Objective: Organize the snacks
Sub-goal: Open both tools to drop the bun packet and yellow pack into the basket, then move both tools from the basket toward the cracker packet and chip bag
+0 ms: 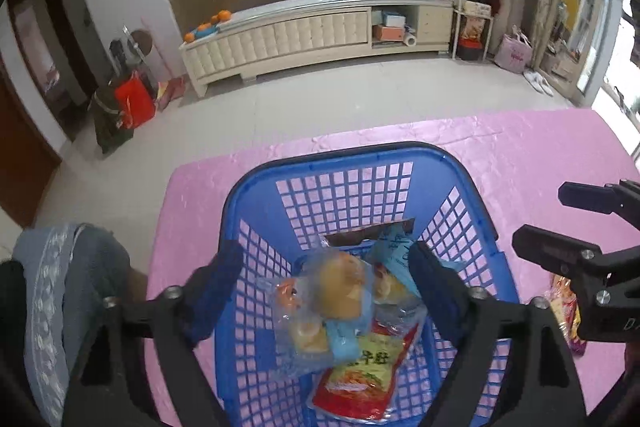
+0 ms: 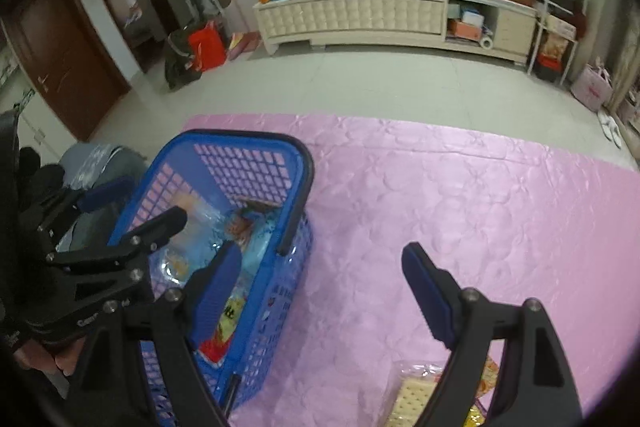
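A pink cloth-covered tabletop point(image 2: 440, 195) fills the near part of the room, and on its left end stands a blue plastic basket point(image 1: 460, 163) with a latticed wall and a dark handle folded down along its rim. Inside the basket lies a heap of snacks: a red kimchi-style pouch point(image 1: 360, 379) at the near side, clear-wrapped yellow buns point(image 1: 344, 287) on top of it, and a pale blue packet point(image 1: 396, 255) toward the far wall. The left gripper point(image 1: 324, 267) hangs over the basket, pointing down into it, its jaws apart with nothing pressed between them. The right gripper point(image 2: 320, 267) is just beside the basket over bare cloth, its jaws also wide apart and empty. Near it, on the tabletop, lies a packet of crackers point(image 2: 412, 395) among other wrappers.
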`<move>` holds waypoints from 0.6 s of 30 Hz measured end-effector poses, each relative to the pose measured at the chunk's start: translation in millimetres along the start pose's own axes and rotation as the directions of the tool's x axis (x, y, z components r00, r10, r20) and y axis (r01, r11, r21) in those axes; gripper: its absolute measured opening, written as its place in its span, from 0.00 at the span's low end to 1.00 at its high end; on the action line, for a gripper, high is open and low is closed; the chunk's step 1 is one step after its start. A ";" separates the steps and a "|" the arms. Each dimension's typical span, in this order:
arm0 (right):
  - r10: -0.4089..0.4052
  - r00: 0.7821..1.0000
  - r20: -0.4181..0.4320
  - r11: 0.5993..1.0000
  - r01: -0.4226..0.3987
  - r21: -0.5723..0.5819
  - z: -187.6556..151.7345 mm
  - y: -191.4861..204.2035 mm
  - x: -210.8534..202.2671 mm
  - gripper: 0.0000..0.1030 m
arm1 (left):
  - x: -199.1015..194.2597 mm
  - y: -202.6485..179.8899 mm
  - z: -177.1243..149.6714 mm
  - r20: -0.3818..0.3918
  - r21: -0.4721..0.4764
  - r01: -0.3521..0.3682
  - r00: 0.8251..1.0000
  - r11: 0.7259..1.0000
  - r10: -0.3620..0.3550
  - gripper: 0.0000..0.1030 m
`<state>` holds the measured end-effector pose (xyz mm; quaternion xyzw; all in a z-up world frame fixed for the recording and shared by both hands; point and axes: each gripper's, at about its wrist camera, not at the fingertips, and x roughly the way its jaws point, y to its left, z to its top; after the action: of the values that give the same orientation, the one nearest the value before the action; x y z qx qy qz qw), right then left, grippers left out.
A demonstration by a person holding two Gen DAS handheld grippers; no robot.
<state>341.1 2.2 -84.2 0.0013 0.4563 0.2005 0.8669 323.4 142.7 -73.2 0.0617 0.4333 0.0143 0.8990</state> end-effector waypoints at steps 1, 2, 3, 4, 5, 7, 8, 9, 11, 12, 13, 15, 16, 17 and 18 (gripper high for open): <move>-0.010 1.000 0.000 1.000 0.010 0.007 -3.9 0.5 1.1 0.83 | 1.3 0.3 -0.9 -0.010 0.006 -0.014 1.000 1.000 0.014 0.81; -0.009 1.000 -0.001 1.000 0.009 0.012 -7.8 0.1 0.8 0.83 | 0.8 0.6 -3.5 -0.016 0.003 -0.023 1.000 1.000 0.023 0.81; -0.002 1.000 0.000 1.000 0.002 0.015 -11.4 -0.2 -0.6 0.83 | -1.4 0.7 -6.3 -0.018 -0.005 -0.015 1.000 1.000 0.015 0.81; 0.000 1.000 0.003 1.000 0.000 0.018 -16.8 -0.4 -4.5 0.83 | -5.0 1.3 -10.4 -0.019 -0.016 -0.002 1.000 1.000 0.001 0.81; 0.002 1.000 0.007 1.000 -0.002 0.020 -20.6 -0.8 -8.1 0.83 | -9.8 1.4 -15.2 -0.018 -0.027 0.012 1.000 1.000 -0.013 0.81; 0.013 1.000 0.022 1.000 -0.014 0.023 -28.8 -1.5 -19.6 0.83 | -21.1 1.7 -26.7 -0.006 -0.047 0.025 1.000 0.999 -0.025 0.81; 0.015 0.999 0.029 1.000 -0.015 0.021 -31.7 -2.0 -24.3 0.83 | -27.5 0.7 -32.1 0.001 -0.058 0.035 0.999 0.998 -0.035 0.81; 0.012 0.999 0.037 1.000 -0.012 0.018 -34.6 -0.9 -29.4 0.83 | -33.1 -0.6 -36.9 0.006 -0.065 0.045 0.999 0.997 -0.044 0.81; 0.012 0.998 0.058 1.000 -0.012 0.001 -40.5 -0.9 -41.5 0.83 | -46.2 -4.5 -47.3 0.017 -0.074 0.052 0.999 0.996 -0.051 0.81; 0.006 0.998 0.063 1.000 -0.006 -0.007 -43.4 -1.6 -46.7 0.83 | -53.6 -6.6 -52.2 0.026 -0.083 0.055 0.998 0.995 -0.053 0.81; -0.001 0.998 0.069 1.000 0.002 -0.010 -47.5 -4.0 -53.4 0.83 | -57.1 -8.8 -53.6 0.030 -0.092 0.062 0.998 0.994 -0.060 0.81; 0.001 0.997 0.073 1.000 0.000 -0.003 -52.9 -9.0 -61.9 0.83 | -69.2 -13.2 -60.6 0.038 -0.115 0.081 0.996 0.990 -0.077 0.81; 0.004 0.997 0.074 1.000 -0.005 0.005 -56.3 -12.2 -67.1 0.83 | -76.9 -17.7 -64.7 0.044 -0.123 0.087 0.996 0.989 -0.082 0.81; 0.006 0.997 0.080 1.000 -0.008 0.016 -60.2 -16.3 -72.9 0.83 | -81.9 -23.1 -67.1 0.048 -0.126 0.089 0.995 0.988 -0.084 0.81; 0.007 0.996 0.086 1.000 -0.009 0.023 -63.4 -19.3 -78.1 0.83 | -85.1 -27.3 -69.3 0.050 -0.126 0.090 0.995 0.988 -0.085 0.81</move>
<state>258.4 -54.2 -63.0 0.0217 0.4210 0.1983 0.8848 215.4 115.7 -53.2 -0.0149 0.4138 0.0013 0.9102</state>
